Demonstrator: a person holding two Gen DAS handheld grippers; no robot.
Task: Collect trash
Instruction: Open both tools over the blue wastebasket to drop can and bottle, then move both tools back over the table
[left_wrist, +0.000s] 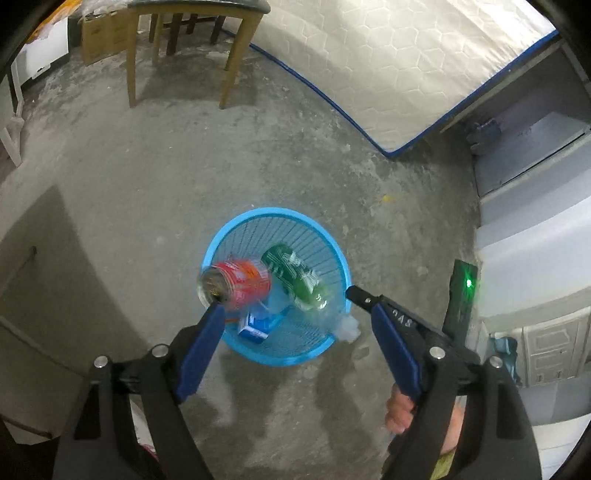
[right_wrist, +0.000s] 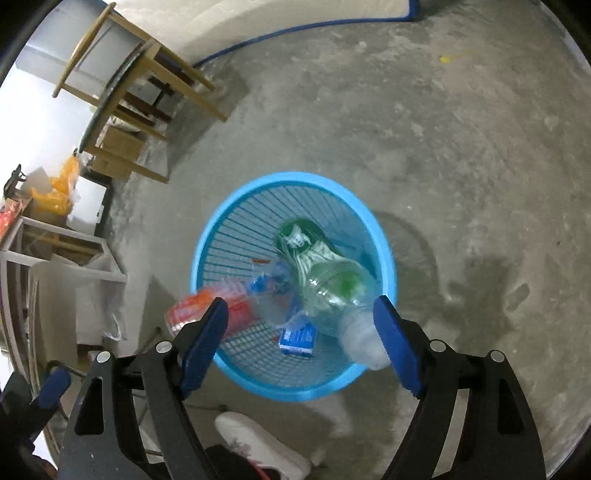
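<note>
Seen from above, both the left gripper (left_wrist: 291, 308) and right gripper (right_wrist: 299, 308) hang with jaws wide and gripping nothing over a blue mesh basket (right_wrist: 221, 236) on concrete floor, where a red can (left_wrist: 240, 284) and green-labelled bottle (right_wrist: 325, 273) blur mid-fall.

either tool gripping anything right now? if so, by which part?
Nothing held. Left tool and right tool stand open; red-labelled bottle and green-labelled clear plastic bottle are loose, over the blue basket.

I'm seeing: basket (right_wrist: 221, 236) showing glossy blue plastic mesh | bottle (right_wrist: 332, 288) looking clear, shiny plastic | floor (left_wrist: 184, 177) appearing rough matt concrete | table (left_wrist: 236, 62) showing matt wood
</note>
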